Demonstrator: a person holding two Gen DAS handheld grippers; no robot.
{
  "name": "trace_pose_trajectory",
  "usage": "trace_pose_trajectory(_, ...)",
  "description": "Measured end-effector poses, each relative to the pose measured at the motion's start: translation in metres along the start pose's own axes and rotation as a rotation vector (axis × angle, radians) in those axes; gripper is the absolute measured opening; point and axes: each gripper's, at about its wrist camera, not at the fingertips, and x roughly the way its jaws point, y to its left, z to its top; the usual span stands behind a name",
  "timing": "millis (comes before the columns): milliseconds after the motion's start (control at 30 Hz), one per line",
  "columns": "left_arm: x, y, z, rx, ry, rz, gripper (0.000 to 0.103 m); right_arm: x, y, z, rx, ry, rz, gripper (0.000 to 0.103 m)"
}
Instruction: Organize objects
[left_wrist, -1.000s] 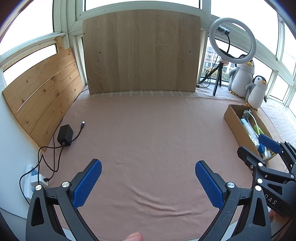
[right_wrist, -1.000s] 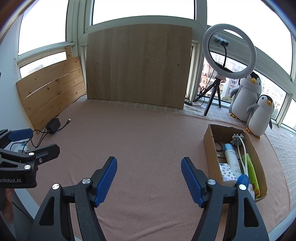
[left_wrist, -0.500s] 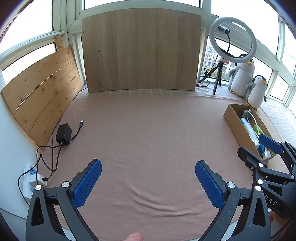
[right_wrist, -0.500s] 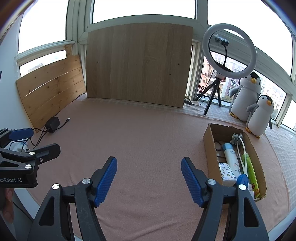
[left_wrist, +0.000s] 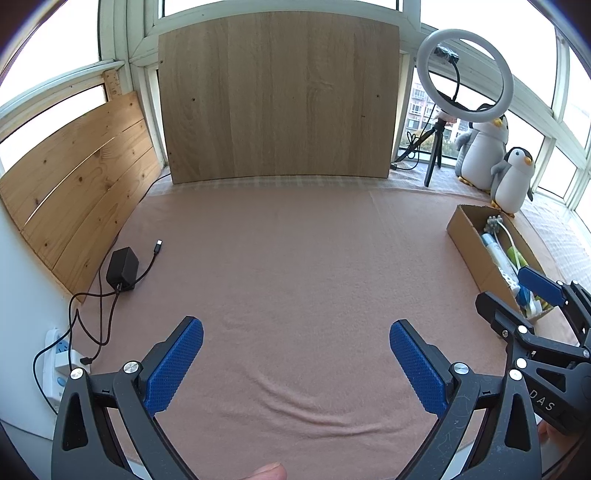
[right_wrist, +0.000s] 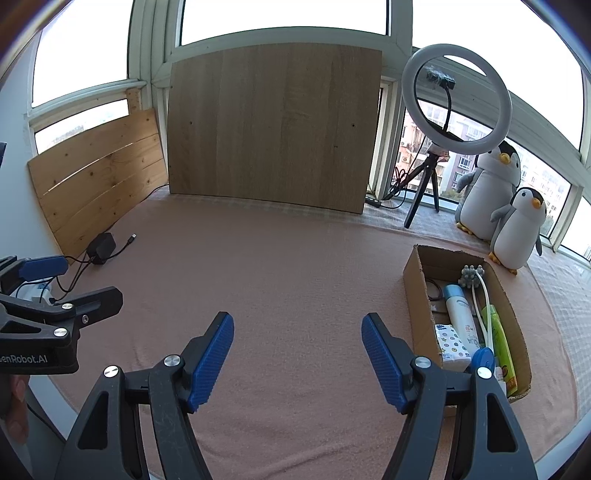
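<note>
left gripper (left_wrist: 295, 360) and right gripper (right_wrist: 297, 356) both spread, empty, over bare pink cloth (right_wrist: 295, 266); beyond, at right, the cardboard box (right_wrist: 413, 280) holds a rigid, likely slippery spray bottle (right_wrist: 460, 314), best pinched mid-body, and a soft tissue pack (right_wrist: 450, 341).

This is a glazed home balcony or sunroom set up for filming. White-framed windows (right_wrist: 284, 18) wrap the top and right of the frame, with apartment blocks outside. A pinkish fabric-covered platform (right_wrist: 295, 266) fills the middle. At upper right stand a white ring light on a small black tripod (right_wrist: 456, 99) and 2 grey-and-white plush penguins (right_wrist: 517, 227). Light wooden boards (right_wrist: 273, 125) lean against the far windows.
</note>
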Motion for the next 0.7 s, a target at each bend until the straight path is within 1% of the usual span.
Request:
trace_pose_trajectory(367, 0.013, -0.001, 0.005, 0.009, 0.015, -0.003, 0.102, 0.01, -0.004, 0.001, 0.005, 0.013, -0.003, 0.068)
trace_pose_trajectory(700, 0.016, 0.001, -0.001, 0.009, 0.027, 0.0, 0.103, 0.014, -0.001, -0.002, 0.0, 0.028, -0.001, 0.068)
